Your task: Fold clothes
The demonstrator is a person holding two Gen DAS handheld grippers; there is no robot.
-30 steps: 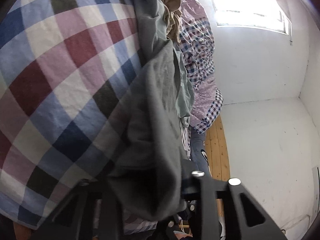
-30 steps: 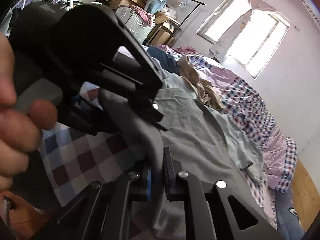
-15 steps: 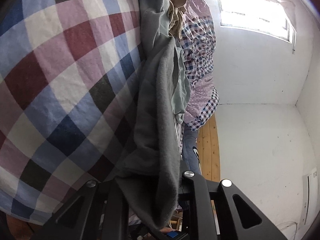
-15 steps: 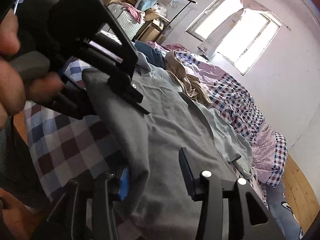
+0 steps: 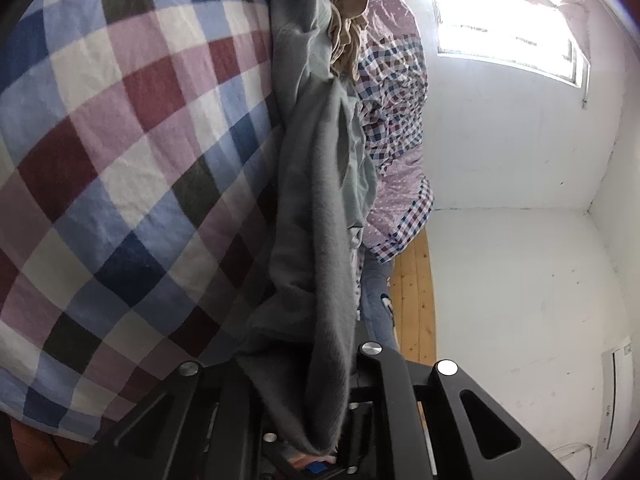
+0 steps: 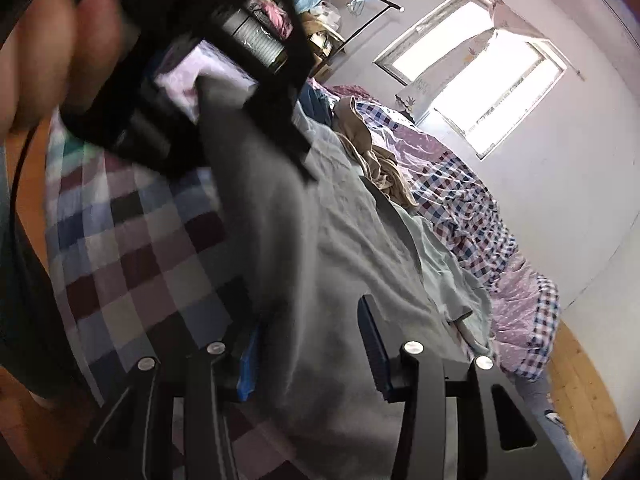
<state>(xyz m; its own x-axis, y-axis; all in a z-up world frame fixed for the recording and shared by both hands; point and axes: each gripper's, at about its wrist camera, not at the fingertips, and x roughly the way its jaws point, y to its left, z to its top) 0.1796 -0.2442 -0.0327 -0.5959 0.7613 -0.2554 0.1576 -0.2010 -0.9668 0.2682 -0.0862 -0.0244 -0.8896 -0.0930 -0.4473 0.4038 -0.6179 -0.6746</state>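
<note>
Where a second back the right gripper [image 6: 308, 344] was pinched onto the fold of the grey garment [image 6: 360, 280], now stands with jaws spread wide, blue pads apart, cloth passing loosely between them without being held. Means the right side has let go and the fold now hangs from the left alone; fits either a regrasp further along the edge or a hand-off mid-fold, cannot tell which. Left gripper [image 5: 320, 384] still clamped on a thick bunched ridge of the same grey garment [image 5: 316, 240], fabric running straight out from between the fingers and up across the checked bedspread [image 5: 120, 160]. Seen from the right wrist, the left tool raised high and close, tilted, held by a hand [image 6: 60, 40] at upper left, lifting a peak of cloth off the bed. Rest of the garment spread flat on the bedspread, a paler green-grey piece [image 6: 444, 264] lying beneath its far side, a tan garment [image 6: 380, 160] crumpled beyond. Right tool held low, pointing across the bed toward the window [image 6: 480, 80].
</note>
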